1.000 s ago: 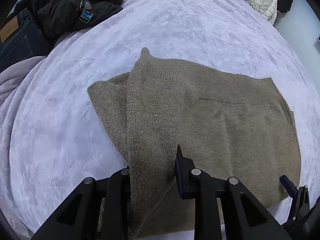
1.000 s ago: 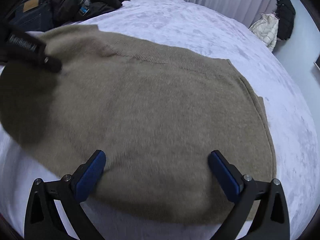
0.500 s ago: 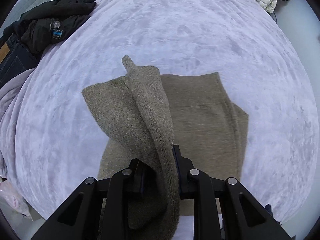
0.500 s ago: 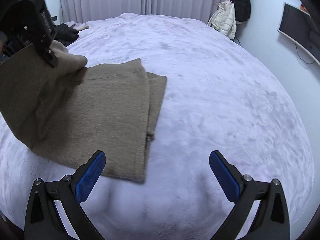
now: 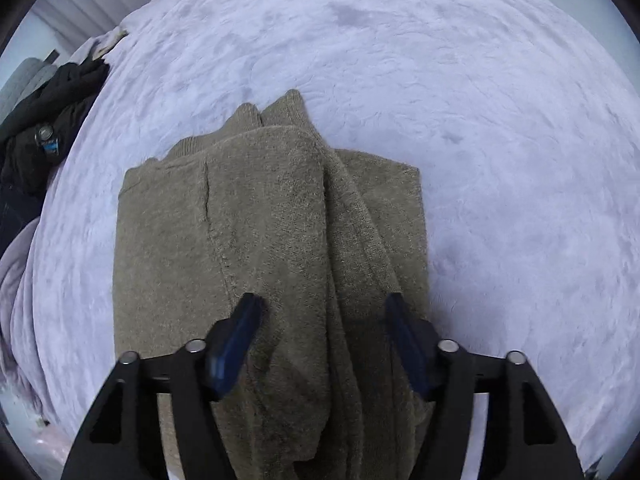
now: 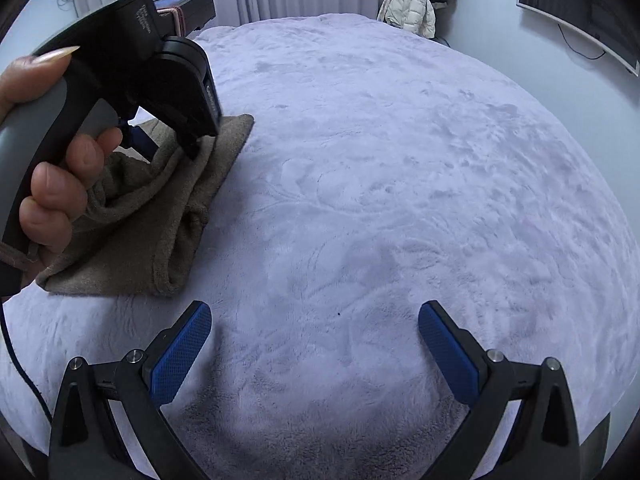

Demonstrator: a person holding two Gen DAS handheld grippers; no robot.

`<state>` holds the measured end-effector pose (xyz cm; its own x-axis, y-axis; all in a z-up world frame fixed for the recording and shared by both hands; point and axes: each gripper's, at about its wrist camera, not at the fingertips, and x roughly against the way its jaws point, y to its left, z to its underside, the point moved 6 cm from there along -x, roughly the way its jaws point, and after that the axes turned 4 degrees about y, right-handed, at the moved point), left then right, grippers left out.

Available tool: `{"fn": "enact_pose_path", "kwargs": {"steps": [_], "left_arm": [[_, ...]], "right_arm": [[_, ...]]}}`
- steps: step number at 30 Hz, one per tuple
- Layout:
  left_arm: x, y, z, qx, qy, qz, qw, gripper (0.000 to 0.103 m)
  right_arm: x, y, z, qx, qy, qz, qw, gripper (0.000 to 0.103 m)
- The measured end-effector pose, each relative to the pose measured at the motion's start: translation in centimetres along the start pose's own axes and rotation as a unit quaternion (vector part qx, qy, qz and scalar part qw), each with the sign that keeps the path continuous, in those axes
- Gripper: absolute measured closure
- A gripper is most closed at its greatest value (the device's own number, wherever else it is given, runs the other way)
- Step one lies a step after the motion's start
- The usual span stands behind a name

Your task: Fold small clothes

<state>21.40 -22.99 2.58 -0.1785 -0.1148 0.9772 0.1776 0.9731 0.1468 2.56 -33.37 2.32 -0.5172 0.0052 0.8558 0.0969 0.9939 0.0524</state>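
A folded olive-brown knit garment [image 5: 272, 240] lies on the pale lilac bed cover [image 5: 500, 140]. My left gripper [image 5: 322, 312] is open just above it, its blue pads [image 5: 236, 340] spread to either side of a raised fold. In the right wrist view the garment [image 6: 160, 216] lies at the left under the hand-held left gripper body [image 6: 152, 68]. My right gripper [image 6: 314, 344] is open and empty over bare cover to the right of the garment.
A heap of dark clothes [image 5: 44, 120] lies at the bed's far left. A white jacket [image 6: 408, 8] and a dark coat hang by the curtains. A wall screen [image 6: 580, 4] is at the right.
My left gripper opened and let go of the garment's fold, which now lies laid over the folded pile. My right gripper stayed open and swung right, away from the garment.
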Motion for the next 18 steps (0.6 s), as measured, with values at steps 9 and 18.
{"fn": "enact_pose_path", "kwargs": {"steps": [9, 18], "left_arm": [[9.6, 8.6, 4.2, 0.019, -0.107, 0.197, 0.9743, 0.011], [2.3, 17.1, 9.7, 0.066, -0.137, 0.035, 0.9877, 0.0]], "right_arm": [[2.5, 2.9, -0.9, 0.016, -0.032, -0.062, 0.997, 0.0], [3.1, 9.1, -6.4, 0.028, -0.039, -0.239, 0.97, 0.0]]}}
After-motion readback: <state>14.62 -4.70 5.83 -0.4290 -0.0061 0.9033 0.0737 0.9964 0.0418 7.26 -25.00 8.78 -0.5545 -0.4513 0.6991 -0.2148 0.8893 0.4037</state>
